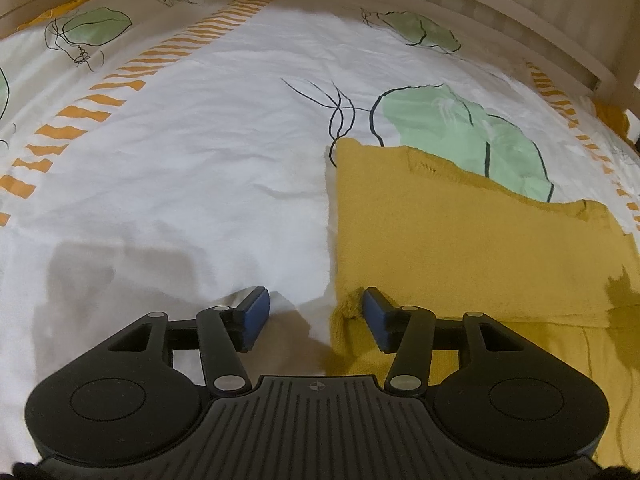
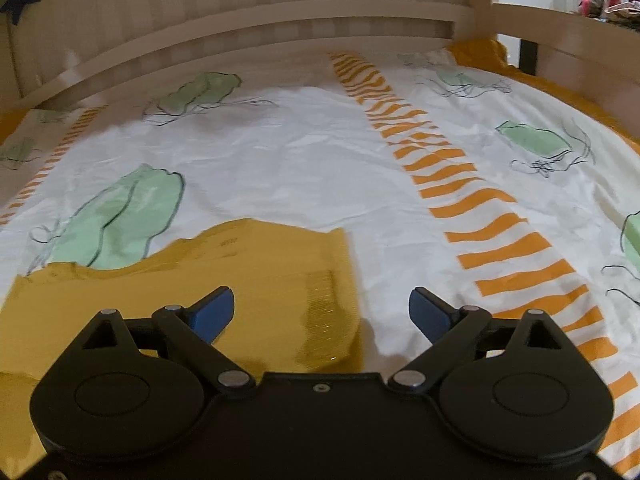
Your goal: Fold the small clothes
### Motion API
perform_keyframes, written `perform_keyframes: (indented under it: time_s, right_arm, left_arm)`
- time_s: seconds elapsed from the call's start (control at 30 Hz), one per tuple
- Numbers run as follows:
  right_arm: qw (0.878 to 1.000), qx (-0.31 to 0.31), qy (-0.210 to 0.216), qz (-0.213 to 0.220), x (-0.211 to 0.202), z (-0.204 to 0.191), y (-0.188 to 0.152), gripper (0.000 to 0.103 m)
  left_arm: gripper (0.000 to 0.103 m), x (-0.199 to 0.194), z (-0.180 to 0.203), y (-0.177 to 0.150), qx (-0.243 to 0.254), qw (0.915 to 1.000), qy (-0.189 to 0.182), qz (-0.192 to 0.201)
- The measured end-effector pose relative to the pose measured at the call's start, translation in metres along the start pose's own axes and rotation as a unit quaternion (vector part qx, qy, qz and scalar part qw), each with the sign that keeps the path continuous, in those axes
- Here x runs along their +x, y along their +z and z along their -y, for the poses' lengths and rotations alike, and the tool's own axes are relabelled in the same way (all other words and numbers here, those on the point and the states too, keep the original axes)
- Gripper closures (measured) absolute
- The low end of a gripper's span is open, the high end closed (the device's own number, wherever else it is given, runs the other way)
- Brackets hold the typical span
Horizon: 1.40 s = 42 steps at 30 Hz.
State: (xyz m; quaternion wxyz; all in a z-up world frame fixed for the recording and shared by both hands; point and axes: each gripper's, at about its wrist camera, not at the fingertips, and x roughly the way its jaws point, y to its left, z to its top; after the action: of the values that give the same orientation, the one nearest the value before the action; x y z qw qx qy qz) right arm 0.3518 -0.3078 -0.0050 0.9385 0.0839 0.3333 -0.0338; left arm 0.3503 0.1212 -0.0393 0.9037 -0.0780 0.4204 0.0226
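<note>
The mustard knit garment (image 1: 460, 240) lies flat on the printed bedsheet (image 1: 200, 160); we judge it soft, light and limp, best pinched at its edges. Our left gripper (image 1: 316, 316) stands open astride its left edge, our right gripper (image 2: 322, 314) spread wide over its right edge. We read no labels.

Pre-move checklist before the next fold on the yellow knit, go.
1. Left tool open: ok.
2. Right tool open: ok.
3. Mustard-yellow knitted garment lying flat on the white patterned bedsheet: ok.
4. Garment's edge between the left tool's blue pads: ok, a bunched bit sits by the right pad.
5. Right tool over the garment's edge: ok.
6. Nothing gripped yet: ok.
</note>
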Motion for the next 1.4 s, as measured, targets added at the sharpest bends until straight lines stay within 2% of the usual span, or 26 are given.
perform_keyframes:
  time_s: [0.37,0.57,0.87,1.0,1.1,1.17,1.23,1.33,1.4]
  right_arm:
    - [0.999,0.003,0.026,-0.026,-0.006,-0.004,-0.009,0.008]
    - [0.999,-0.009,0.036,-0.031,-0.019,-0.006,-0.015,0.008]
    - [0.998,-0.035,0.052,-0.027,-0.048,-0.003,-0.022,0.007]
    - [0.997,-0.036,0.064,-0.020,-0.067,0.000,-0.026,0.007]
    - [0.996,-0.042,0.073,-0.007,-0.082,0.001,-0.035,0.007]
    - [0.996,-0.045,0.078,-0.007,-0.091,0.001,-0.045,0.007]
    - [0.995,-0.051,0.081,-0.010,-0.101,0.002,-0.055,0.007]
    - [0.996,-0.044,0.074,0.008,-0.120,0.010,-0.067,0.007]
    - [0.997,-0.027,0.073,0.013,-0.132,0.017,-0.075,0.007]
  left_arm:
    - [0.049,-0.011,0.000,-0.005,0.009,0.9998,0.011,-0.010]
    - [0.049,-0.026,-0.006,-0.012,0.000,0.9998,0.001,-0.017]
    - [0.049,-0.063,-0.013,-0.025,0.023,0.9995,-0.019,-0.012]
    - [0.049,-0.083,-0.021,-0.027,0.008,0.9995,-0.028,0.007]
    - [0.049,-0.095,-0.029,-0.034,-0.022,0.9989,-0.036,0.022]
    - [0.049,-0.098,-0.031,-0.043,-0.035,0.9979,-0.052,0.016]
    - [0.049,-0.098,-0.028,-0.053,-0.013,0.9980,-0.061,0.004]
    - [0.049,-0.101,-0.023,-0.070,0.037,0.9987,-0.036,0.003]
    - [0.049,-0.108,-0.028,-0.081,0.033,0.9987,-0.038,0.004]
